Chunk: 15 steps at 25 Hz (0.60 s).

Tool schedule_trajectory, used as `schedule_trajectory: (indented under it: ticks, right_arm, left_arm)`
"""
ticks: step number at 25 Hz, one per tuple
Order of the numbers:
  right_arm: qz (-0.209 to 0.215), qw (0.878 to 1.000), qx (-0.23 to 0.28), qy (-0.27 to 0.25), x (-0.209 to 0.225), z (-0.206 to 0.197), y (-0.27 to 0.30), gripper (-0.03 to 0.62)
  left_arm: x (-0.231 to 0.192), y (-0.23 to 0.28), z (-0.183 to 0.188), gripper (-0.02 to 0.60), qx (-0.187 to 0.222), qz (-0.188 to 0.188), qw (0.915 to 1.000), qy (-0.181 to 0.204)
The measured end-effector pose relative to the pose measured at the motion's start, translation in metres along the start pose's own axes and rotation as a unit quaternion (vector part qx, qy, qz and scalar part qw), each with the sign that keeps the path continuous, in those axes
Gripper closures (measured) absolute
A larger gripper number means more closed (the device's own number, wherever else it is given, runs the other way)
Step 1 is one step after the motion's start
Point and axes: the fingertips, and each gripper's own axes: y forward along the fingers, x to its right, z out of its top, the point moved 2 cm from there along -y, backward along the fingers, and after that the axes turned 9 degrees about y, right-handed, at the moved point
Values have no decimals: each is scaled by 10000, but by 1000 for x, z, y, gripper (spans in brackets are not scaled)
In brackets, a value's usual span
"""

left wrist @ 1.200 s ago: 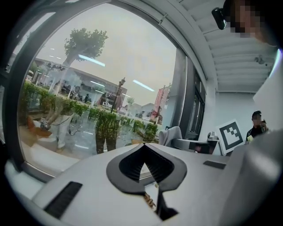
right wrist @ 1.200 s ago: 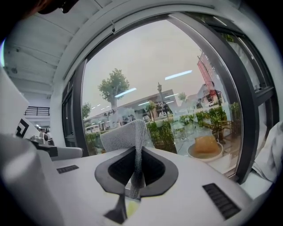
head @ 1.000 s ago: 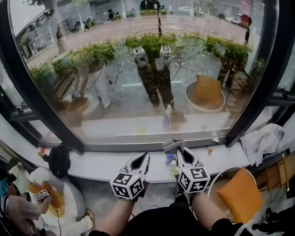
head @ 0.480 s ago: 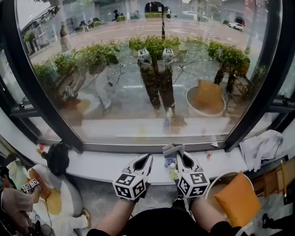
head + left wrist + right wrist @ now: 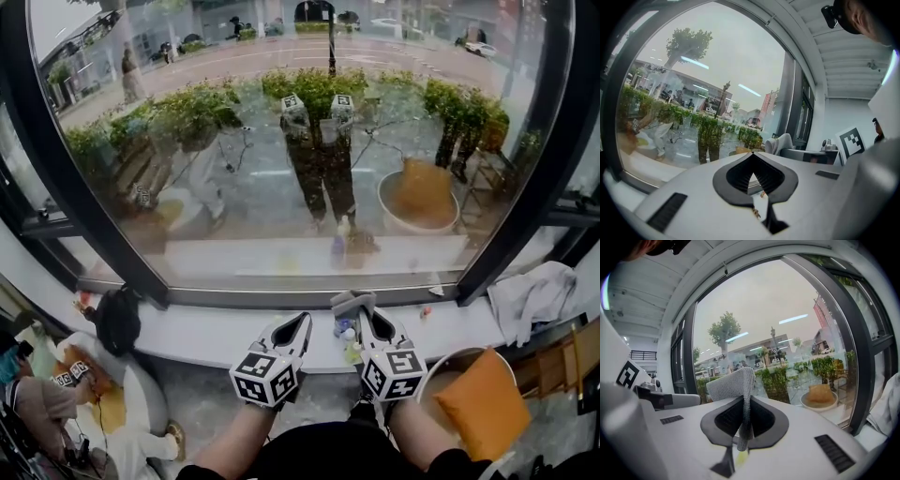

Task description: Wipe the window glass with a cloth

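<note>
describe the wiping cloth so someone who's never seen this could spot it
Below the big window glass runs a white sill. In front of its middle, the right gripper pinches a grey cloth, unlike the paler cloth lying crumpled at the sill's right end.

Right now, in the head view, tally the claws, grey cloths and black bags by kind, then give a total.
Claws: 2, left claw and right claw
Grey cloths: 1, the cloth pinched in the right claw
Black bags: 1, the bag on the sill
Total: 4
</note>
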Motion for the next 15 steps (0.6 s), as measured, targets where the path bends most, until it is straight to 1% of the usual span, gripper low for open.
schedule_trajectory:
  ticks: [9, 15]
  right_arm:
    - [-80, 10000, -7, 8, 10, -2, -12, 556]
    - [-104, 9999, 38, 10, 8, -2, -19, 556]
  left_arm:
    - [15, 4, -1, 574, -6, -93, 9999, 39]
    - [20, -1, -1, 574, -7, -125, 9999, 57]
